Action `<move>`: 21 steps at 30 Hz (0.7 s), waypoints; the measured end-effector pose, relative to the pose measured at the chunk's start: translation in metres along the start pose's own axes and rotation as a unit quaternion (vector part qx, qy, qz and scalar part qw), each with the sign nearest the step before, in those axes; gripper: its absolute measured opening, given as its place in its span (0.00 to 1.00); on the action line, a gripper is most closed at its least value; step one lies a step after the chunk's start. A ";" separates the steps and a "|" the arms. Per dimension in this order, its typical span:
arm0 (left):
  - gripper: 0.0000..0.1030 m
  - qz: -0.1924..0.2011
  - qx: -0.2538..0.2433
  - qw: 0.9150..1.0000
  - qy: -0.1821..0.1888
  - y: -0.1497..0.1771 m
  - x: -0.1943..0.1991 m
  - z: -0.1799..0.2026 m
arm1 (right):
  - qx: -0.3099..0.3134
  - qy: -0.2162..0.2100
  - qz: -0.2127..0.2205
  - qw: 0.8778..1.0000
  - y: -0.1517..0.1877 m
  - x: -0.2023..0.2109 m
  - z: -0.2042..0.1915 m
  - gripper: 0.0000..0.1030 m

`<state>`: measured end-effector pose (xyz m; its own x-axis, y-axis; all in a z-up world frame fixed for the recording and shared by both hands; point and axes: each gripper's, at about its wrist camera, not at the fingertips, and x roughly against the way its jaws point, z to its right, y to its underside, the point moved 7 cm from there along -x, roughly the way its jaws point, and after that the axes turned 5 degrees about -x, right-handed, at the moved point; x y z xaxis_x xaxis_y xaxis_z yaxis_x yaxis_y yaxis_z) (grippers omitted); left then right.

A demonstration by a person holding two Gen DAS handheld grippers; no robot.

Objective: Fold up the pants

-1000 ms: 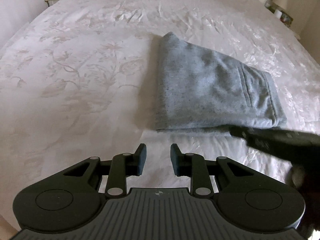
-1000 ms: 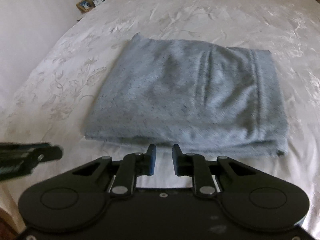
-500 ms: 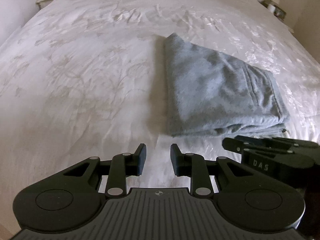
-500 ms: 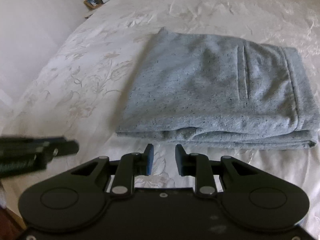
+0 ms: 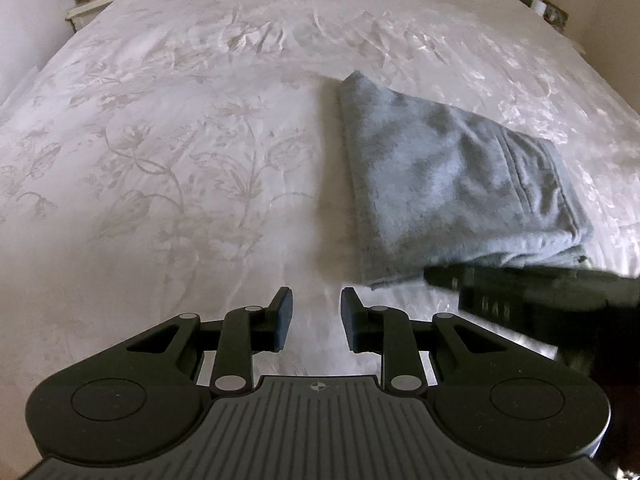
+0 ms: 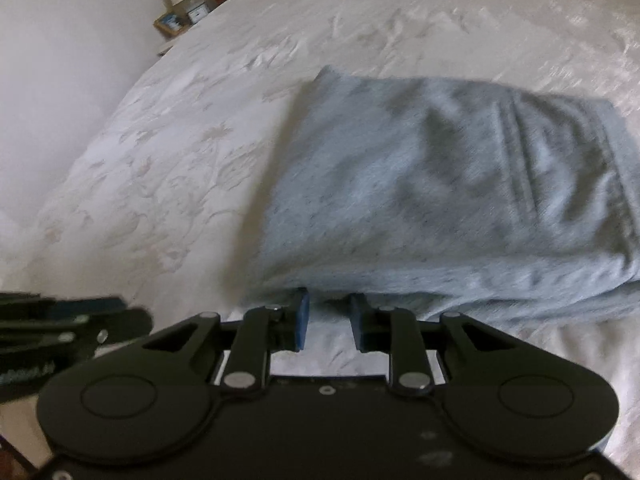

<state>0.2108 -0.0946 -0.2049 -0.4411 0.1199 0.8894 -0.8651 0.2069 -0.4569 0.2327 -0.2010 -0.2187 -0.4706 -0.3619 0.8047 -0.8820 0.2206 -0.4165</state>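
While both claws sit at bottom of frame, right gripper [image 6: 327, 309] nearer: jaws parted, empty, tips at near edge of pants [image 6: 440, 200], whether touching cannot tell. Left gripper [image 5: 313, 312] parted, empty, over bare bedspread [image 5: 160, 160]; pants lie right-centre, apart. Pants' long axis runs left-right in right view. Count: one pants bundle, two grippers, one bed.

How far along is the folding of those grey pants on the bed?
Nearly finished, it seems. The grey pants already lie as a compact layered rectangle on the white bedspread. Both the left gripper and right gripper are open and hold nothing; the right one sits at the stack's near edge. Perhaps only a final tidy remains.
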 end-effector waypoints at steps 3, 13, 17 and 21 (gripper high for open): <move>0.25 0.005 -0.001 1.000 0.001 -0.007 -0.002 0.002 | 0.013 -0.007 -0.012 1.000 0.007 0.003 -0.002 0.25; 0.25 0.012 -0.025 1.000 0.007 -0.023 -0.012 0.027 | 0.008 0.034 0.078 0.996 -0.031 0.036 0.023 0.25; 0.25 0.009 -0.038 0.999 0.015 -0.021 -0.014 0.041 | 0.007 0.067 0.013 0.998 -0.003 0.019 0.045 0.21; 0.25 0.013 -0.042 0.999 0.028 -0.029 -0.021 0.055 | -0.005 0.046 0.046 0.998 -0.004 0.044 0.049 0.21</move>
<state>0.2321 -0.1569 -0.2096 -0.4474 0.1807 0.8759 -0.8288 0.2843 -0.4820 0.2143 -0.2622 -0.2020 -0.5443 -0.2554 0.7990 -0.8348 0.2588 -0.4860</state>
